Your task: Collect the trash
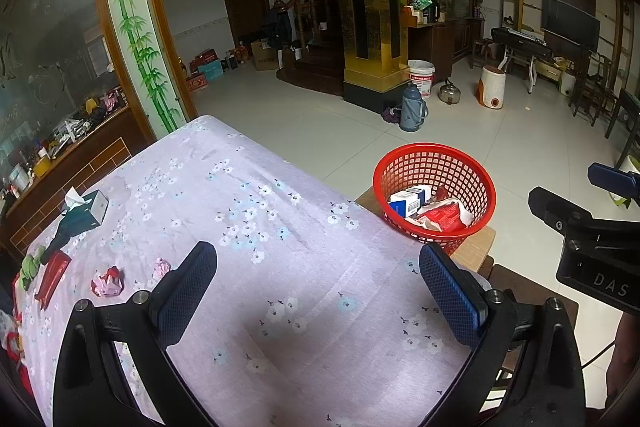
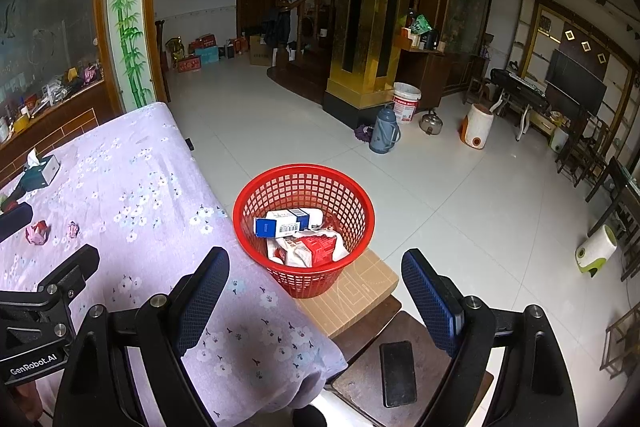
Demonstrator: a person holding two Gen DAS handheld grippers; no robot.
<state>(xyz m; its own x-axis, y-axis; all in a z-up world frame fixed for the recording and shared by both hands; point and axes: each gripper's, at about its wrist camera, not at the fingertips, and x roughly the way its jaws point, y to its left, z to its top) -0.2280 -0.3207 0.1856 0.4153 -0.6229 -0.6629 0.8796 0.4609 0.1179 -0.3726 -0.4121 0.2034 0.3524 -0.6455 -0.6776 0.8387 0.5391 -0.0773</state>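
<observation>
Both the left tool and right tool hang spread and empty over the bench, two crumpled wrappers lying far left, no clear long axis, well apart from the red basket holding a box.

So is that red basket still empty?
No, the red basket already holds a blue and white box and a crumpled red and white wrapper.
</observation>
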